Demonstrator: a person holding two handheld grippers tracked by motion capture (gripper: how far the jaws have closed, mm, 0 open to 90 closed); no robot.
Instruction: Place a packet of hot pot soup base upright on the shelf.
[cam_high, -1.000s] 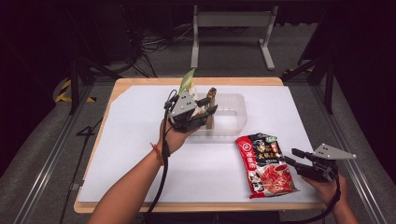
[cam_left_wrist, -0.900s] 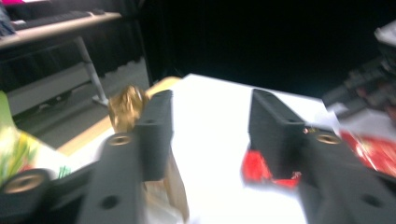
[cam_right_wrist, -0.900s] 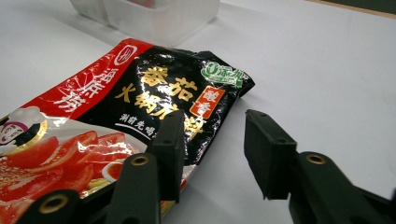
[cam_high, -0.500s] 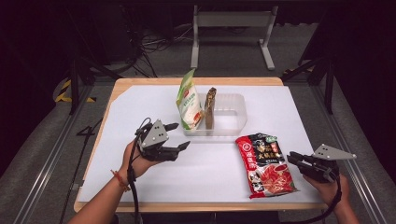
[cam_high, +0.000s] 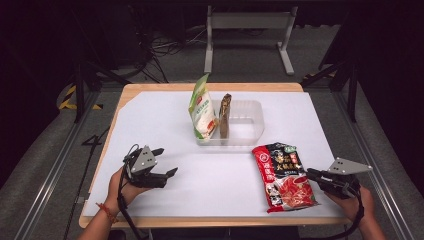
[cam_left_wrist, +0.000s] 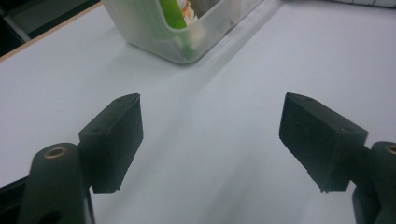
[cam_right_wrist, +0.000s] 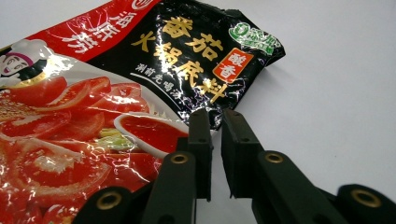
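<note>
Left gripper (cam_high: 159, 172) has pulled back near-left, jaws wide and empty, leaving the green packet (cam_high: 202, 109) standing in the clear bin (cam_high: 250, 131) (looks placed); right gripper (cam_high: 314, 175) nearly closed, holding nothing, at the red sauce pouch (cam_high: 283, 175) edge.

Light falls from above onto the white table (cam_high: 150, 120), which stands bright while the floor and room around it sink into near black. The high view is soft and grainy. In the left gripper view the clear tub (cam_left_wrist: 187, 32) near the top edge is blurred and casts a faint shadow. Glare streaks the glossy red packet (cam_right_wrist: 93, 93) in the right gripper view.
</note>
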